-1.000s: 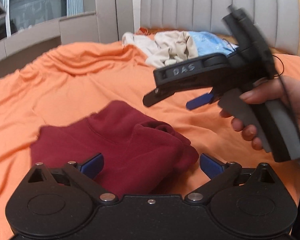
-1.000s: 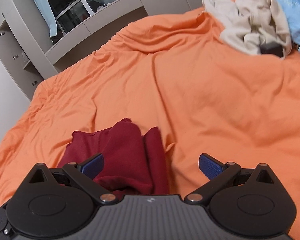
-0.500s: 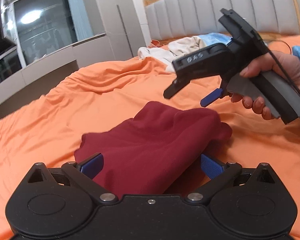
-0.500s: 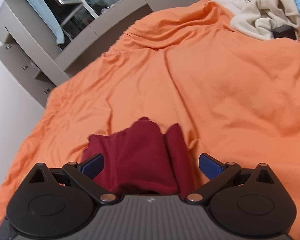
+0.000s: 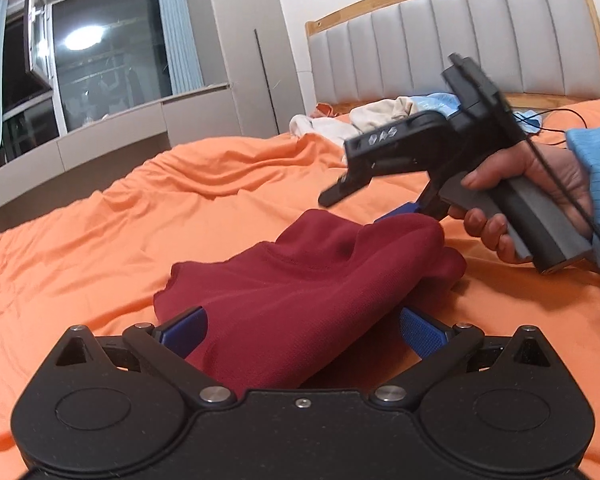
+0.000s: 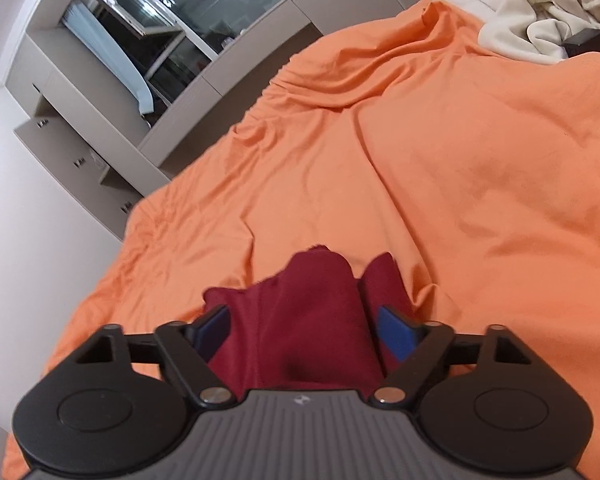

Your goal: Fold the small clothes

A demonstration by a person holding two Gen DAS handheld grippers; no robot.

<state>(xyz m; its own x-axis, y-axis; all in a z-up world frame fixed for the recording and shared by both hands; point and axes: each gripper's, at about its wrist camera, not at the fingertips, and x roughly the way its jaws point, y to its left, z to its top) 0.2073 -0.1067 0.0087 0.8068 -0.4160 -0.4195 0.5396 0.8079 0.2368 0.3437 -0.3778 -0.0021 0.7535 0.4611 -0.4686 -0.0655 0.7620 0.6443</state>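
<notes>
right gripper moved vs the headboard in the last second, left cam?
Yes. The right gripper has dropped from headboard level to the maroon garment on the orange sheet.

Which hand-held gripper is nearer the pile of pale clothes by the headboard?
Right. The right hand-held gripper sits farther up the bed toward the pale clothes; the left hand-held gripper is behind the red garment.

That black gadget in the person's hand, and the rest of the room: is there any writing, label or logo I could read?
"DAS", or something close: pale blurred letters on the side of the right gripper, seen from the left wrist camera.
A small pale emblem, no letters readable: on the grey ribbed body of the right gripper, seen from its own camera.
Nothing readable on the red garment, the orange sheet or the clothes pile.
</notes>
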